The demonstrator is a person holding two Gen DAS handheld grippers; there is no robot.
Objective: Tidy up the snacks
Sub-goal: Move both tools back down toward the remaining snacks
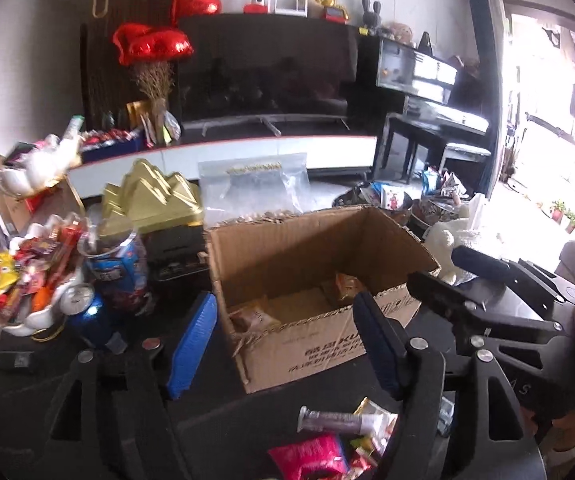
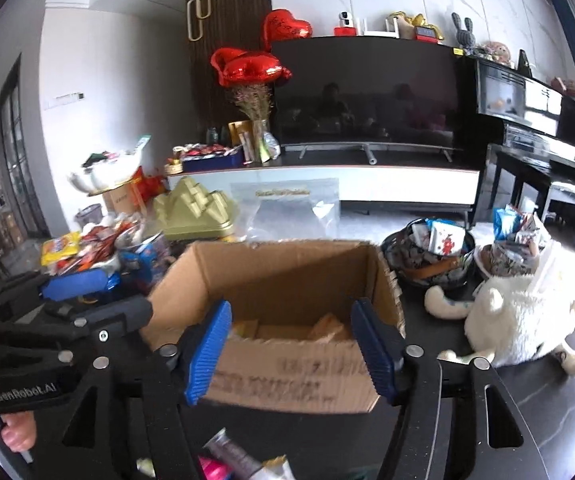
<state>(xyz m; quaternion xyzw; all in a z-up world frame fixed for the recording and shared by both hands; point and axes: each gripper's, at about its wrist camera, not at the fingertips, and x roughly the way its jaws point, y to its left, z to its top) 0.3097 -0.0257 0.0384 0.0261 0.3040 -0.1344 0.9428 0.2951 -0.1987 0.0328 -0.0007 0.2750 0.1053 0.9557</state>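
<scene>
Hovering both grippers, left (image 1: 287, 344) and right (image 2: 291, 354), part-open and empty over the open brown cardboard box (image 1: 311, 280) at frame centre; reach next for loose foil snack packets (image 1: 335, 436) bottom centre, one each

A home living room: a large television (image 2: 367, 92) on a low stand at the far wall, a piano (image 2: 535, 120) at far right, heart balloons (image 2: 247, 66).
</scene>
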